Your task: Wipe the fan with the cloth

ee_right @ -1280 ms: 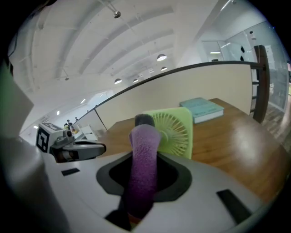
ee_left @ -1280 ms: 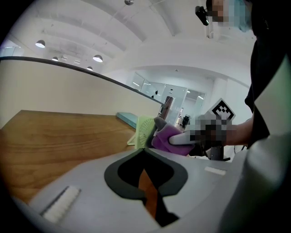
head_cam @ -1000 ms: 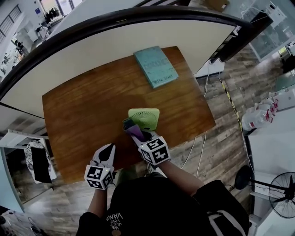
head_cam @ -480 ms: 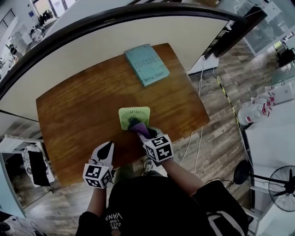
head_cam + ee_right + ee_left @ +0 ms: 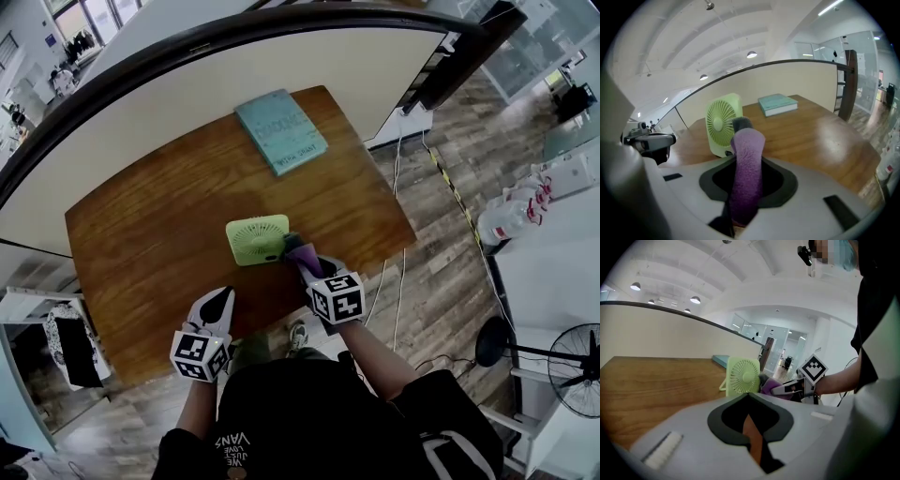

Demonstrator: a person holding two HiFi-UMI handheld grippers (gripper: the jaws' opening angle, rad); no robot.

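Left gripper point(image 5: 218, 302): held low near the torso, forearm tucked in, jaws drawn together with nothing between them. Right gripper point(image 5: 306, 265): arm reached forward, further out than the left, jaws clamped on purple cloth point(image 5: 747, 164), which sticks out past them.

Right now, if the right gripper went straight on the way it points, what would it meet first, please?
Most likely the green fan: the purple cloth shut in the right gripper leads, and its tip looks at or very near the fan's edge. Depth is unclear, so it might just slip past.
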